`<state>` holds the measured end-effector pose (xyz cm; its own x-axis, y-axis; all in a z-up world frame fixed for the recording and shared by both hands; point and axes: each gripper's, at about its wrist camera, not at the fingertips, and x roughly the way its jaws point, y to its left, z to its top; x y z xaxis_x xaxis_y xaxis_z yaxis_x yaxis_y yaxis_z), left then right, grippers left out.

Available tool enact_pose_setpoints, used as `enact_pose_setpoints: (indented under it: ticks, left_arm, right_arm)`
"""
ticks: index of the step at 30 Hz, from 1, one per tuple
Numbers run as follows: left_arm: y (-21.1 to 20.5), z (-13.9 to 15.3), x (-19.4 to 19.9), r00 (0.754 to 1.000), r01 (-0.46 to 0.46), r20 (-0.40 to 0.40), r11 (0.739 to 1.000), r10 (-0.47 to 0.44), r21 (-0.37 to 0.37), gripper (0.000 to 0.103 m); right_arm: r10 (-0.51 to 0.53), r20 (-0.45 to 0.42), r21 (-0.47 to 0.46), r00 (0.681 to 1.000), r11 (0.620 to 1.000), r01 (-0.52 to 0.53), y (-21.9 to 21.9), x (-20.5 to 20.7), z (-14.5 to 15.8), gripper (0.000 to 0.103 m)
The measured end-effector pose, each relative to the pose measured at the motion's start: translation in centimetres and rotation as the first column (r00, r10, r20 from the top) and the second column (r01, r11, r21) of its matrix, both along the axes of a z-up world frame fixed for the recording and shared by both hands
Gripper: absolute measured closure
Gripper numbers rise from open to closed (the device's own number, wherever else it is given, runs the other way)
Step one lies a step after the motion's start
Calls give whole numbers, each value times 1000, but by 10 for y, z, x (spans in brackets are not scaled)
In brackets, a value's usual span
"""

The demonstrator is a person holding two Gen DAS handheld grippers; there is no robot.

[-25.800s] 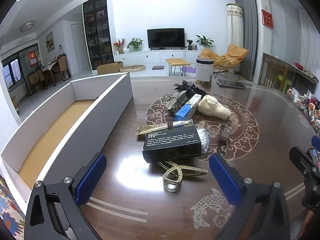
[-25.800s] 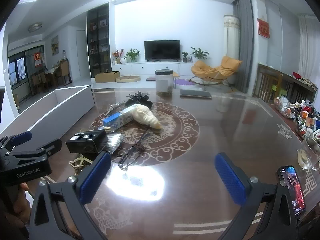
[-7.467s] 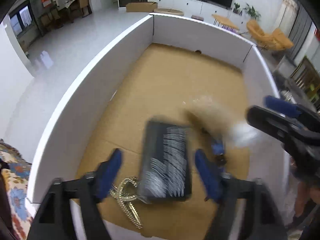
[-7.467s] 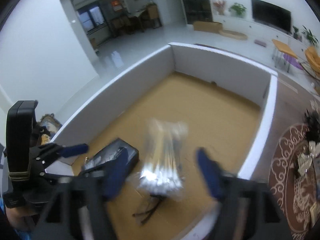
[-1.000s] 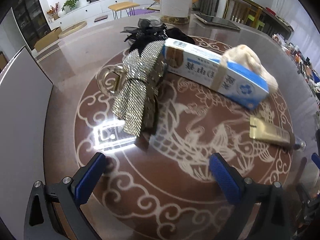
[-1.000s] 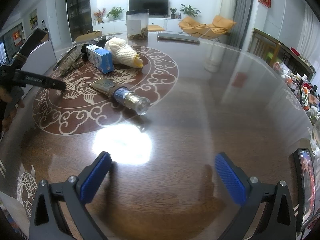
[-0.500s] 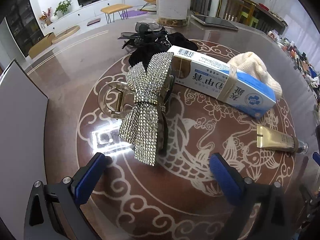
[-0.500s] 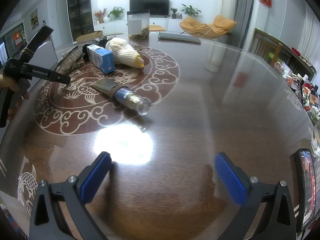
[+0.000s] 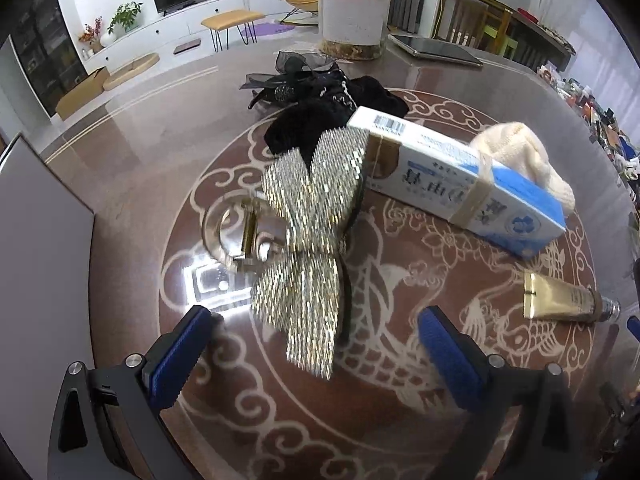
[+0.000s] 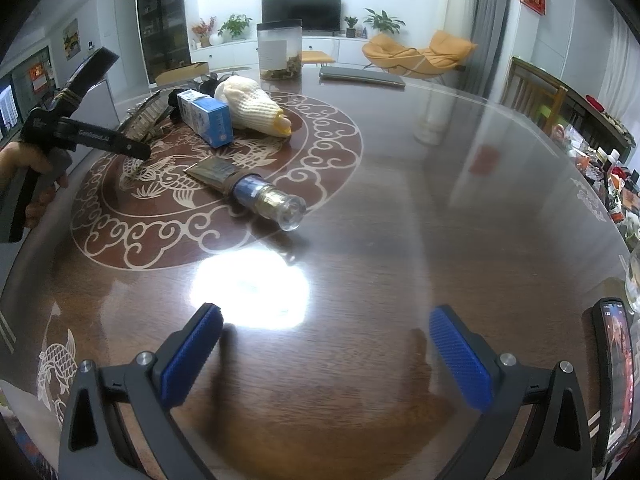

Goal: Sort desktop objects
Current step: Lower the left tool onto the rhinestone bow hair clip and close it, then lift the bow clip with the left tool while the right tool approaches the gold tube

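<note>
Bare glossy brown counter (image 10: 400,240) lies ahead of the wide-open right gripper (image 10: 324,344). The open left gripper (image 9: 316,344) faces a glittering rhinestone bow hair clip (image 9: 312,248), crowded by a blue-and-white carton (image 9: 460,184) and black fabric (image 9: 320,116) behind.

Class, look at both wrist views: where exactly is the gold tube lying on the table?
The gold tube lies flat on the table's round pattern, right of the open left gripper, nearer than the blue-and-white box; in the right wrist view it lies left of centre.

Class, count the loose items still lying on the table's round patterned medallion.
5: rhinestone bow clip at left, black accessory behind it, blue-white box, cream glove behind that, gold tube at right. More may be hidden.
</note>
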<state>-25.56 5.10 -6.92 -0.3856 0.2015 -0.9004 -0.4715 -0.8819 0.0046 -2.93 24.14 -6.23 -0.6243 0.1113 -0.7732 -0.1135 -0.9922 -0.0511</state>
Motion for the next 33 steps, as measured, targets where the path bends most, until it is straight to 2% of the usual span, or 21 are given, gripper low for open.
enact_pose_setpoints:
  ticks: [7,10,12,13,15,17,21,24,29,33]
  left_arm:
    - [12,1,-31,999,-32,9,999,32,-7,0]
    - [12,0,-41,995,-103,14,995,103,-7,0]
    - [12,5,-42,993,-121,-4,993,121,-1,17]
    - [13,9,-41,993,-117,-21,993,117,5,41]
    - [11,11,-39,993,-116,-9,993,116,4,49]
    - [9,12,-34,994,-108,-13,994,108,-11,52]
    - [2,13,-10,991,-131,-43,990,129,-45,52]
    - [-6,14,17,986,-161,-42,986,159,-42,52]
    - [-25,15,90,982,-176,-86,982,170,-66,52]
    - [-47,16,139,972,-223,-79,975,222,4,52]
  right_arm:
    - [3,-2,-6,1000,1000,-3,1,2,1,0]
    - [3,-3,-7,1000,1000,-3,1,3,1,0]
    - [4,-3,-8,1000,1000,-4,2,3,1,0]
    - [4,-4,-8,1000,1000,-4,2,3,1,0]
    - [4,-3,-8,1000,1000,-4,2,3,1,0]
    - [6,-3,-8,1000,1000,-6,1,3,1,0]
    - [4,-4,-10,1000,1000,-4,3,4,2,0]
    - [4,-5,-11,1000,1000,-4,4,4,2,0]
    - [3,-5,-11,1000,1000,-3,3,3,2,0]
    - [6,-6,-11,1000,1000,-6,4,4,3,0]
